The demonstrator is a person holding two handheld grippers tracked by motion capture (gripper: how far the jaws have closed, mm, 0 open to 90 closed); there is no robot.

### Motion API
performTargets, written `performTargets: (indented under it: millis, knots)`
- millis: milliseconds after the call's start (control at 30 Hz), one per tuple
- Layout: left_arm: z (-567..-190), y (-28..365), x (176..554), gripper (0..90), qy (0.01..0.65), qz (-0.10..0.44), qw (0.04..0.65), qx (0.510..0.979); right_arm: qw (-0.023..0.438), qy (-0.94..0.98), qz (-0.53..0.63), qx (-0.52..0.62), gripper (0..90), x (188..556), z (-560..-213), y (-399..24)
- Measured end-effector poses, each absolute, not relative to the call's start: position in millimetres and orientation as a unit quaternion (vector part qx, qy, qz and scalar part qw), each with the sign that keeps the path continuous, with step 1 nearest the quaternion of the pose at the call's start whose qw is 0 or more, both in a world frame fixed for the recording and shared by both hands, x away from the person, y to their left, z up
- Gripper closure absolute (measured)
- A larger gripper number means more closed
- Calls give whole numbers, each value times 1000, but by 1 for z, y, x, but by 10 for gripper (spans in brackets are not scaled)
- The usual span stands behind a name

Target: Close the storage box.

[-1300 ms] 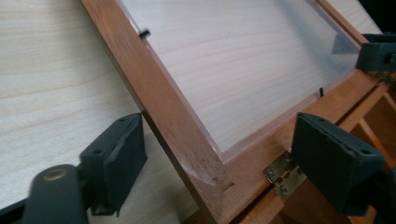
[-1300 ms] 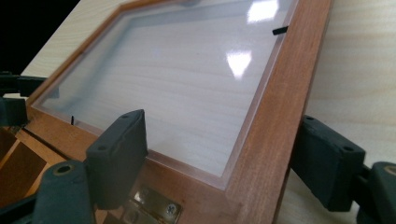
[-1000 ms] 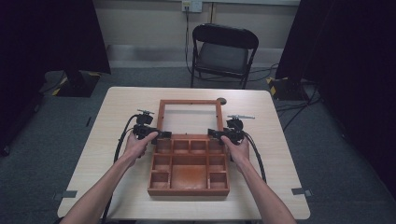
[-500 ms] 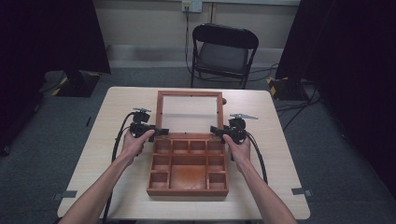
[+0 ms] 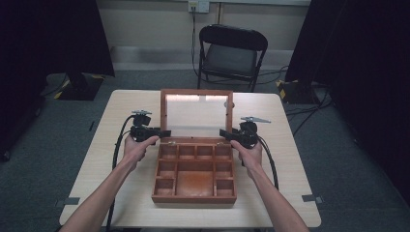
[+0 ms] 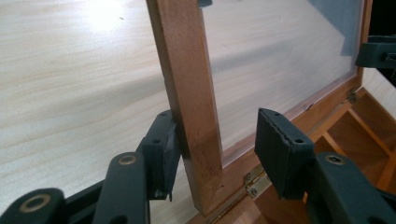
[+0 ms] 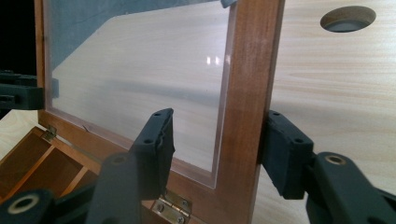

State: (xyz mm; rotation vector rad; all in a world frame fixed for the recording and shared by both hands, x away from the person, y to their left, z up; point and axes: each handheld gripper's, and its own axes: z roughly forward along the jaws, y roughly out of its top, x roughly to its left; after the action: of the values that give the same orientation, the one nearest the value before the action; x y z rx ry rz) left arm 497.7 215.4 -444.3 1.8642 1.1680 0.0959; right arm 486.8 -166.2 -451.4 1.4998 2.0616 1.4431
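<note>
Since a second ago the glazed lid (image 5: 197, 113) of the wooden box (image 5: 195, 171) has risen from lying back toward the far edge to standing nearly upright on its hinges, while both hands have stayed put beside it. That box sits open in the middle of the pale table (image 5: 106, 145), its compartmented tray toward the person and the lid at the far side. Beyond the table stands a black folding chair (image 5: 232, 50). No brand, label or writing can be read on the box or table. Left gripper (image 6: 212, 149) straddles the lid's left frame post, jaws having just been closing: the outer pad touches the wood, the inner pad stands apart from it. Right gripper (image 7: 217, 142) straddles the right frame post likewise, jaws just closing, outer pad against the wood, inner pad off the pane. A brass hinge (image 7: 173, 207) shows below.
</note>
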Motion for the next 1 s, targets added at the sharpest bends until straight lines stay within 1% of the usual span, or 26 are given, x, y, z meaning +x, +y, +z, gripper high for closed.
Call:
performTargets:
  millis: [400, 500, 633, 833, 1000]
  knots:
    - [-436, 225, 491, 646, 458, 50, 477, 748, 115, 706, 493, 495, 502, 479, -440, -167]
    - [-434, 226, 489, 650, 451, 53, 478, 752, 115, 707, 496, 491, 499, 478, -439, -167]
    - [-433, 226, 488, 647, 449, 51, 479, 752, 108, 704, 504, 489, 447, 476, -439, -168]
    - [-431, 228, 486, 646, 438, 51, 477, 760, 95, 698, 517, 486, 441, 477, -438, -170]
    - [-429, 227, 485, 654, 433, 52, 476, 764, 102, 693, 524, 484, 378, 480, -434, -165]
